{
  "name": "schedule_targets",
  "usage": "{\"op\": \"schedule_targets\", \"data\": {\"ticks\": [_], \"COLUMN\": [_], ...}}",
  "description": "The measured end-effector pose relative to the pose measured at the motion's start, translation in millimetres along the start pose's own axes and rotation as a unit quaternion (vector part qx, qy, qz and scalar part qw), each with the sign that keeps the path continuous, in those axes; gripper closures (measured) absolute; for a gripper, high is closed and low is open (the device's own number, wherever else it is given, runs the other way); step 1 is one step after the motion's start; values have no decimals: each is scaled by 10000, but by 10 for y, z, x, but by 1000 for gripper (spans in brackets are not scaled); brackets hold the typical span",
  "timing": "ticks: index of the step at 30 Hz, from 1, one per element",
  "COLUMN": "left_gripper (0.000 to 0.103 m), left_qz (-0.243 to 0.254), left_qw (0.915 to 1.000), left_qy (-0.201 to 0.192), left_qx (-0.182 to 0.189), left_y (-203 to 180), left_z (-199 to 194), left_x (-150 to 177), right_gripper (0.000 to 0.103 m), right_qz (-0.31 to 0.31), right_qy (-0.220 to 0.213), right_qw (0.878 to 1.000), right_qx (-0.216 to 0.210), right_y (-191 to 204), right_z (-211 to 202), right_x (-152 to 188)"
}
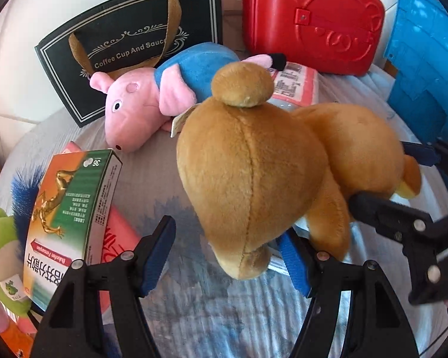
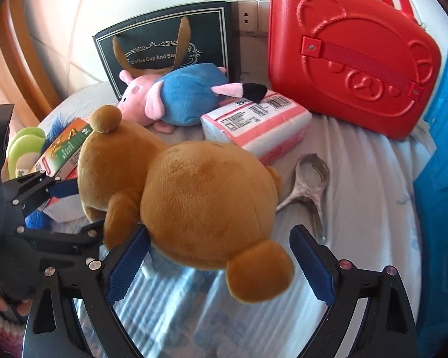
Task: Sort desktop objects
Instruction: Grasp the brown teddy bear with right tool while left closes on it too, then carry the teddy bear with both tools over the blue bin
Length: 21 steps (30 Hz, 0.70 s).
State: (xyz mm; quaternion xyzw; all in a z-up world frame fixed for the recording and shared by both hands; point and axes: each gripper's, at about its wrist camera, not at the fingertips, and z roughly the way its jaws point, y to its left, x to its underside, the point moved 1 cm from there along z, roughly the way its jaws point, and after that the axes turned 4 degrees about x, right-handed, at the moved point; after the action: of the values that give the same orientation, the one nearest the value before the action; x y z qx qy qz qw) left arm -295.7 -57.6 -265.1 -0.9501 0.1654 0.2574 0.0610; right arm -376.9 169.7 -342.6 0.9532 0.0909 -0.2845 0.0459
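Observation:
A brown plush bear [image 1: 254,173] [image 2: 200,208] lies on the pale striped cloth. In the left wrist view my left gripper [image 1: 227,264] stands open around the bear's head. Its right pad [image 1: 294,265] is tucked against the head and its left pad [image 1: 159,253] is clear of it. In the right wrist view my right gripper [image 2: 219,264] stands open around the bear's rump and foot. The left pad [image 2: 128,264] is close against the plush and the right pad [image 2: 312,264] sits a little apart. Each gripper also shows in the other's view: right gripper [image 1: 385,179], left gripper [image 2: 77,208].
Behind the bear lie a pink pig plush in blue [image 1: 152,95] [image 2: 179,95], a black gift bag [image 1: 128,44], a red case [image 2: 352,59] and a pink tissue pack [image 2: 254,128]. A medicine box [image 1: 71,214] and green plush [image 1: 0,247] sit left. A metal clamp [image 2: 310,185] and blue plastic panel [image 1: 427,68] are right.

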Motion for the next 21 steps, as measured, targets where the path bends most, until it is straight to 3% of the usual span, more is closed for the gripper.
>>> {"op": "schedule_targets", "data": {"ticks": [3,6,14,21], "left_gripper": [38,69,69,69], "left_qz": [-81,-140,122,298], "left_qw": [10000,9988,9992,9960], "left_qy": [-49,-196,-332,-839], "left_qx": [14,416,168,114], "left_y": [10,-7,-150,-287], "left_z": [95,91,-124,-789], "left_x": [-49,-75,-41,-73], "right_gripper": [12,17,23,23], "right_qz": [-8,37,-54,-92], "right_qy": [85,-17,-153,-645], "right_qw": [9999,9998,9998,9978], "right_qx": [-135,-189,-153,-99], "right_y": [16,-9,-21,-8], "right_z": [141,178,17,-566], "right_x": [-37,-64,-62,-76]}}
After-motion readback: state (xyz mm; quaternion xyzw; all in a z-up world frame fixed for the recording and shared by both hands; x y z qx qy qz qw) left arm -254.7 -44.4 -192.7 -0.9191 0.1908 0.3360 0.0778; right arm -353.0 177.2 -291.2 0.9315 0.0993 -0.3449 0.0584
